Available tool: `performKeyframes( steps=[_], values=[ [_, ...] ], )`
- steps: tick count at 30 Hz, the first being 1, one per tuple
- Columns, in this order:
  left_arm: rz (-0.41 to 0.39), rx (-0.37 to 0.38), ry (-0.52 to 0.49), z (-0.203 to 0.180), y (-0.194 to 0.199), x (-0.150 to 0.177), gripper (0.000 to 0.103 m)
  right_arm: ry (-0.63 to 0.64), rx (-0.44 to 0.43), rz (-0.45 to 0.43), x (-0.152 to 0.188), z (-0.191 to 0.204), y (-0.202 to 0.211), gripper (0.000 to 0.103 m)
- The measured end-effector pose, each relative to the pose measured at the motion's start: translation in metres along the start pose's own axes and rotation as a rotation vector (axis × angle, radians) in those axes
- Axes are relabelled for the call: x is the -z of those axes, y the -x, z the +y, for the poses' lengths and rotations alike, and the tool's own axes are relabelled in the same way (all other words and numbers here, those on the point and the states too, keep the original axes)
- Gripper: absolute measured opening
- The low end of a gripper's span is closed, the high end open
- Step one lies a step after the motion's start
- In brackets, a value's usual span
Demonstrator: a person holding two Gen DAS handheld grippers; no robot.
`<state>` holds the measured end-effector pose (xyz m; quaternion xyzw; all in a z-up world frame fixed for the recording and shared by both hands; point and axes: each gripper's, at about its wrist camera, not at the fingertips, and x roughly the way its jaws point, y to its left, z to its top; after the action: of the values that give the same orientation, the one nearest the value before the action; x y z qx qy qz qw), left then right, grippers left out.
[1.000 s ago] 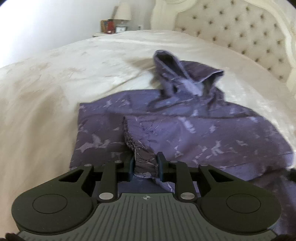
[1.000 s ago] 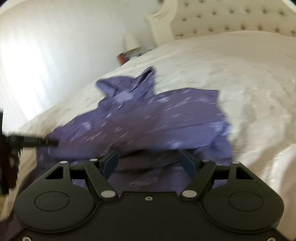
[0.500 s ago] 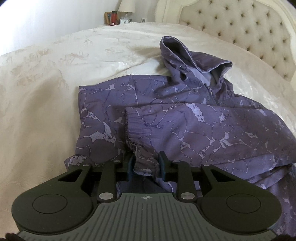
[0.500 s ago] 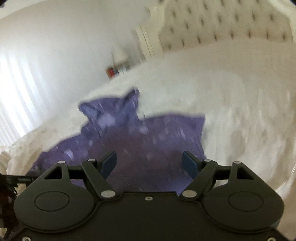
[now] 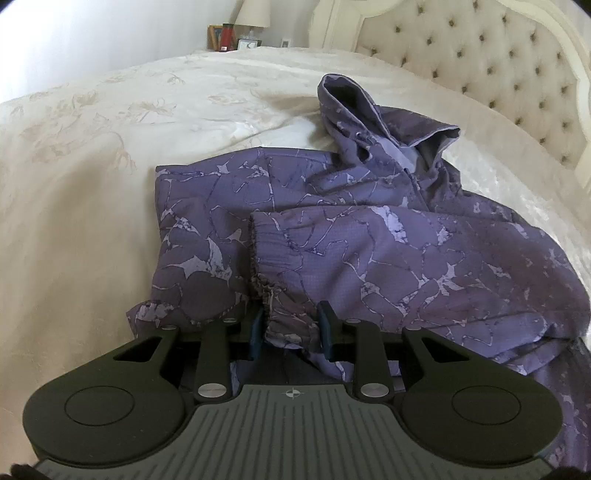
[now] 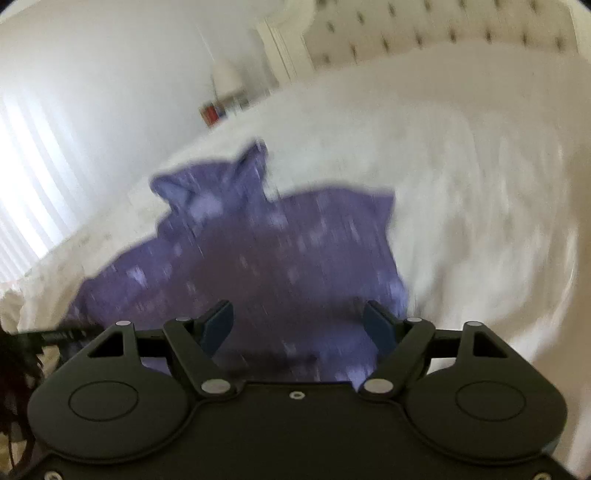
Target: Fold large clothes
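A purple patterned hooded jacket (image 5: 369, 240) lies on the cream bedspread (image 5: 92, 166), its hood (image 5: 369, 122) toward the headboard. One sleeve is folded across the body, with its gathered cuff (image 5: 266, 258) at the near left. My left gripper (image 5: 291, 328) is low over the jacket's near edge, its pads shut narrowly on the sleeve fabric just behind the cuff. In the blurred right wrist view, my right gripper (image 6: 299, 325) stands open above the jacket (image 6: 277, 240), with nothing between its fingers.
A tufted cream headboard (image 5: 480, 66) runs behind the hood. A lamp (image 5: 253, 14) and small items stand on a nightstand at the far corner. Bare bedspread spreads left of the jacket. A dark rod-like object (image 6: 55, 334) pokes in at the right view's left edge.
The right gripper has drawn back and up from the jacket, which now looks smaller and flatter. In the left view the sleeve has settled across the jacket, and the left jaws stand slightly wider.
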<state>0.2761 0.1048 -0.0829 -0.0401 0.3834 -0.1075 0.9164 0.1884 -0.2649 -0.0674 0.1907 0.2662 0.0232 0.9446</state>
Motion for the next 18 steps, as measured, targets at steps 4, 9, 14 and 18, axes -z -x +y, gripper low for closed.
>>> performKeyframes(
  steps=[4, 9, 14, 18],
  values=[
    [-0.007, 0.004, 0.01, 0.001, 0.0, 0.001, 0.029, 0.019, -0.017, -0.034, -0.024, 0.007, -0.008, 0.083],
    [-0.018, 0.008, 0.013, 0.003, 0.001, 0.002, 0.029, 0.04, -0.001, 0.006, -0.039, 0.005, -0.054, 0.083],
    [-0.025, 0.02, 0.019, 0.004, 0.001, 0.004, 0.03, 0.061, 0.062, 0.086, -0.028, -0.009, -0.097, 0.083],
    [-0.032, 0.022, 0.005, 0.003, 0.002, 0.005, 0.033, 0.059, 0.069, 0.08, -0.017, -0.015, -0.105, 0.085]
  ],
)
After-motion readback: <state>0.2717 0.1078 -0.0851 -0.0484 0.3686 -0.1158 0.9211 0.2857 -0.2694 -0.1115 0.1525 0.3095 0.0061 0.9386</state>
